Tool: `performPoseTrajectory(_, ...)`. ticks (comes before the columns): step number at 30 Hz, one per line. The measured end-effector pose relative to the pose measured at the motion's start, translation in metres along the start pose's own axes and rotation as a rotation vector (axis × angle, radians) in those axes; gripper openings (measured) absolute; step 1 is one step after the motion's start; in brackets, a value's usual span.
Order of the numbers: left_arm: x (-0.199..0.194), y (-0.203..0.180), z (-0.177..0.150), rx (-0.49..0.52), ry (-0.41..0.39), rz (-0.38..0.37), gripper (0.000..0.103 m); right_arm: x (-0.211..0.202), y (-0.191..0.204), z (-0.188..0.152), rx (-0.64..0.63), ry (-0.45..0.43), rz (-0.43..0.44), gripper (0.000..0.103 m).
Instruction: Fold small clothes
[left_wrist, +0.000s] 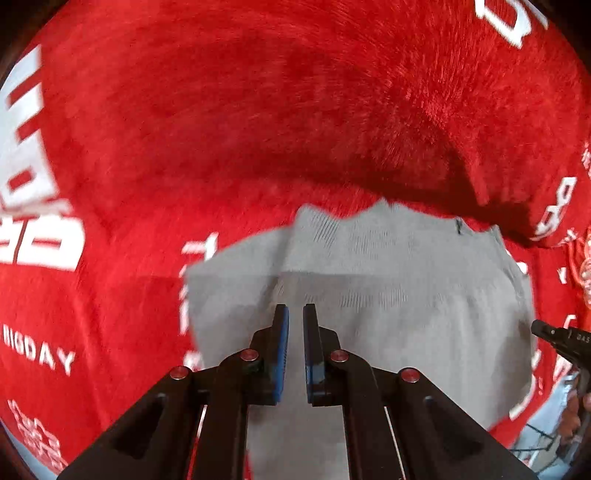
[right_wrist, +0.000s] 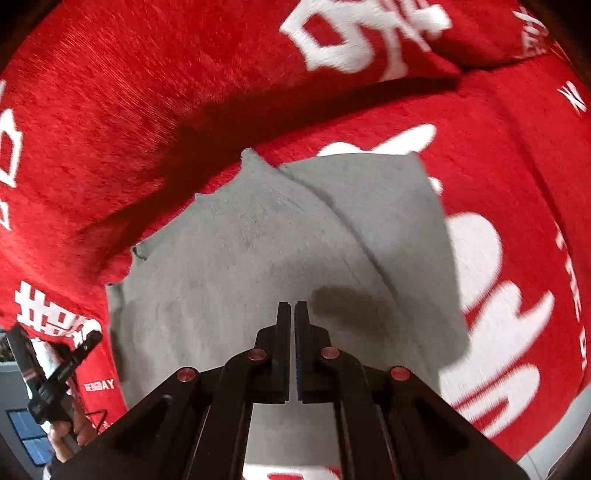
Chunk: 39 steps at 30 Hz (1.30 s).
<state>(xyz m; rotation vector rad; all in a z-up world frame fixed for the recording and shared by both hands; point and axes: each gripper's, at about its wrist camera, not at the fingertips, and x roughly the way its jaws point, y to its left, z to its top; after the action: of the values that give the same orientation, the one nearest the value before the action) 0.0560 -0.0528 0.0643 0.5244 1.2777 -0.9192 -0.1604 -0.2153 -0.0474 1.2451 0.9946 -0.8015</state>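
A grey garment (left_wrist: 369, 295) lies spread on a red blanket (left_wrist: 221, 129) with white lettering, and a fold line crosses it. It fills the middle of the right wrist view (right_wrist: 240, 277), where one flap lies folded over on the right. My left gripper (left_wrist: 295, 310) hangs just above the cloth, its blue pads (left_wrist: 282, 332) drawn together to a narrow slit with no cloth showing between them. My right gripper (right_wrist: 294, 306) is shut over the garment too, and its shadow falls on the cloth just right of its tips. Both views are motion-blurred.
The red blanket bulges up in a thick ridge (right_wrist: 184, 122) behind the garment. A hand (right_wrist: 70, 432) holds the other tool's black body (right_wrist: 55, 369) at the left edge of the right wrist view. Pale floor (right_wrist: 22, 402) shows beyond the blanket's edge.
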Motion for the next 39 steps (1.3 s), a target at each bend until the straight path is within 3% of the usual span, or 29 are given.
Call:
performPoseTrajectory(6,0.053,-0.005,0.016,-0.017,0.060,0.078,0.008,0.020,-0.015,0.009,0.021,0.013,-0.003,0.002)
performPoseTrajectory(10,0.061,0.007,0.019,-0.043,0.062,0.050,0.008,0.014,-0.030,0.014,0.073,0.004,0.018,0.002)
performPoseTrajectory(16,0.045,0.010,0.020,-0.017,0.070,0.082,0.008,-0.003,-0.030,0.008,0.081,0.015,0.022,0.002)
performPoseTrajectory(22,0.024,0.005,0.007,-0.004,0.104,0.045,0.008,-0.014,-0.026,-0.015,0.108,0.037,0.073,0.002)
performPoseTrajectory(37,-0.009,0.008,-0.066,-0.009,0.197,0.078,0.009,-0.010,0.007,-0.082,0.076,0.125,0.100,0.003)
performPoseTrajectory(38,-0.008,0.008,-0.070,-0.012,0.207,0.075,0.028,-0.008,0.010,-0.086,0.074,0.133,0.102,0.003)
performPoseTrajectory(39,-0.004,0.005,-0.072,-0.013,0.212,0.074,0.054,-0.007,0.013,-0.090,0.069,0.140,0.100,0.003)
